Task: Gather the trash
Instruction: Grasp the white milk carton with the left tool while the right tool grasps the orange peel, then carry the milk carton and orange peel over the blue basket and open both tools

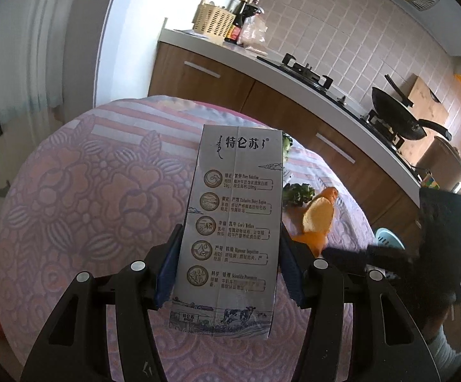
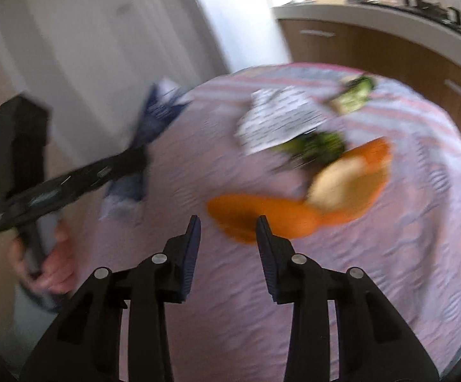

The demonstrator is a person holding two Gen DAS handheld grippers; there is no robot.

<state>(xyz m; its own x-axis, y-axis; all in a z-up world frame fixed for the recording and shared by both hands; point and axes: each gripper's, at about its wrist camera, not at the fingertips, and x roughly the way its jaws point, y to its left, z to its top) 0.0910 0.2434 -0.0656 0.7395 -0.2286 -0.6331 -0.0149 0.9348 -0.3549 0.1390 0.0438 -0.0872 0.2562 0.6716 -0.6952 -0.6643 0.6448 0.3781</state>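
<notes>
Grey cardboard, a flattened milk carton [image 1: 230, 232], is clamped between the pads of the left gripper [image 1: 228, 265], above the patterned tablecloth [image 1: 80, 197]. The right gripper [image 2: 228, 248] stands narrowly apart and empty, just before the orange peel [image 2: 262, 215]. It should probably go lower, so that one edge of the peel comes between the jaws before they close.

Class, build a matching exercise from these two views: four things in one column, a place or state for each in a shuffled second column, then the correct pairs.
1. milk carton
2. orange peel
3. right gripper
4. black wok

A. on the stove
B. open, holding nothing
C. clamped in the left gripper
D. lying on the tablecloth

Pairs: 1-C, 2-D, 3-B, 4-A
</notes>
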